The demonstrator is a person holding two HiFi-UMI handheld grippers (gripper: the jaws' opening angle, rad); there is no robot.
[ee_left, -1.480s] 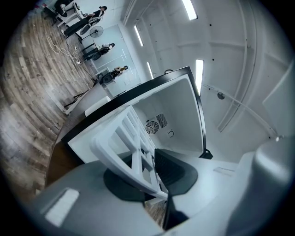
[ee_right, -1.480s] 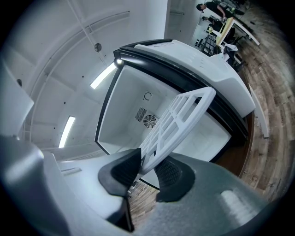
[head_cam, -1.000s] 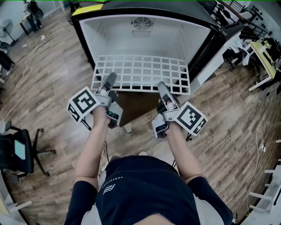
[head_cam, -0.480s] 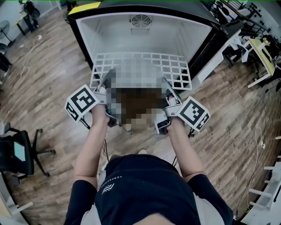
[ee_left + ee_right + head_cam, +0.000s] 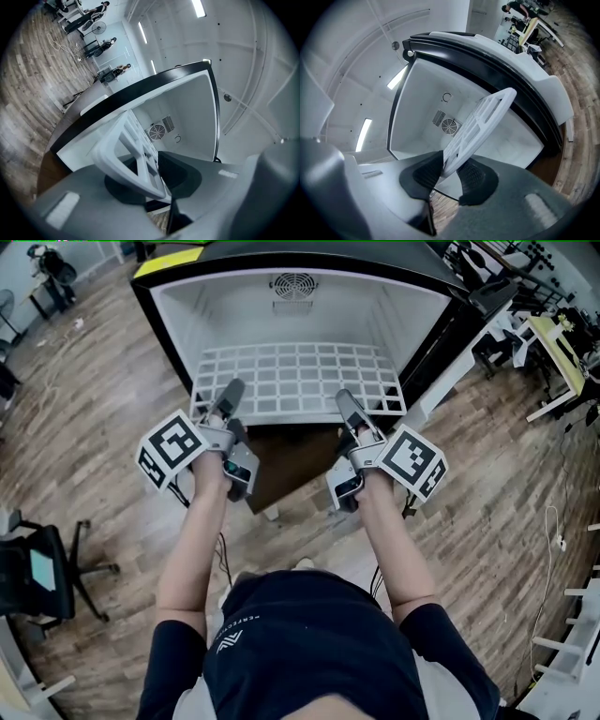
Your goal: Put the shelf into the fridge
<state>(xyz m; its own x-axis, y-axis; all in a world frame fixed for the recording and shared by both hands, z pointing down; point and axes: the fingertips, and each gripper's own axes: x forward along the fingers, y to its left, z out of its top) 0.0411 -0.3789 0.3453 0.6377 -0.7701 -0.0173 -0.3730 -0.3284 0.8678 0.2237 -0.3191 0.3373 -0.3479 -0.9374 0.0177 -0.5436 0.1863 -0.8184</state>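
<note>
Two grippers meet the near edge of the white grid shelf (image 5: 291,381), upper middle of the head view. The shelf lies flat in the open fridge (image 5: 173,329), with most of the grid inside the white cavity and only the near edge at the opening. A round fan vent (image 5: 292,284) sits on the back wall above it.

The left gripper (image 5: 232,392) is at the shelf's near-left part. Its jaws have just been opening. In the left gripper view the shelf rim (image 5: 126,150) is between the dark pads of the left gripper (image 5: 152,180), tilted across them and loose, not clamped.

The right gripper (image 5: 344,399) is at the near-right part. In the right gripper view both pads of the right gripper (image 5: 449,176) press on the shelf edge (image 5: 483,122), pinching it.

Both grippers point level toward the fridge. Wood floor (image 5: 94,427) all around, and an office chair (image 5: 37,568) at the left edge.
</note>
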